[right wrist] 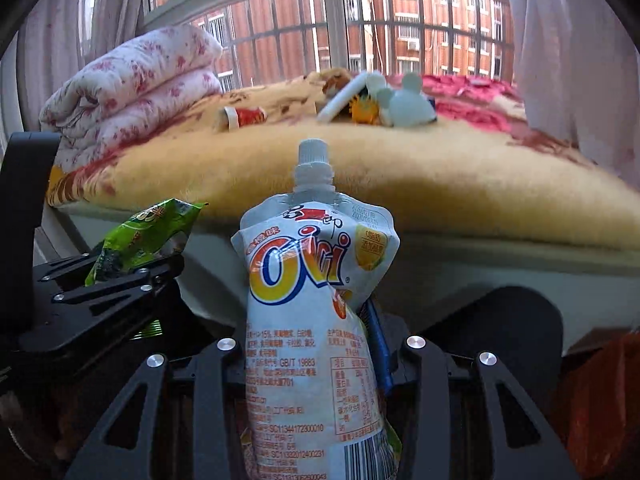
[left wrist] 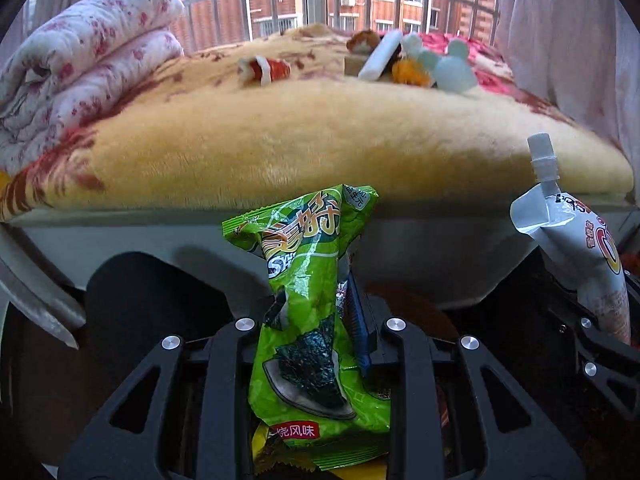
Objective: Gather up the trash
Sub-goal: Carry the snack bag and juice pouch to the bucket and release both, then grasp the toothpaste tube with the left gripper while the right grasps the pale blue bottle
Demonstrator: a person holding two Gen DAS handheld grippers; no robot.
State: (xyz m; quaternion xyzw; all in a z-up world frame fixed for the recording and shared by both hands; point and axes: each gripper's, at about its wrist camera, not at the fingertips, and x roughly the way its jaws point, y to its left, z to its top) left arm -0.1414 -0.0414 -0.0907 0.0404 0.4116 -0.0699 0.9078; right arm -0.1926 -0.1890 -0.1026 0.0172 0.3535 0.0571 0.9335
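My left gripper (left wrist: 316,312) is shut on a green seaweed snack wrapper (left wrist: 308,300) that stands up between its fingers, in front of the bed's edge. My right gripper (right wrist: 320,332) is shut on a white spouted jelly pouch (right wrist: 316,312) with an orange logo, also held upright. Each gripper shows in the other's view: the pouch (left wrist: 580,248) at the right of the left wrist view, the green wrapper (right wrist: 140,236) at the left of the right wrist view. A red and white wrapper (left wrist: 266,69) lies on the blanket farther back; it also shows in the right wrist view (right wrist: 244,117).
A bed with a fuzzy yellow blanket (left wrist: 320,140) fills the view ahead. A folded floral quilt (left wrist: 80,68) lies at its left. A pile of toys with a pale blue mouse figure (left wrist: 452,68) sits at the back right. Barred windows and curtains stand behind.
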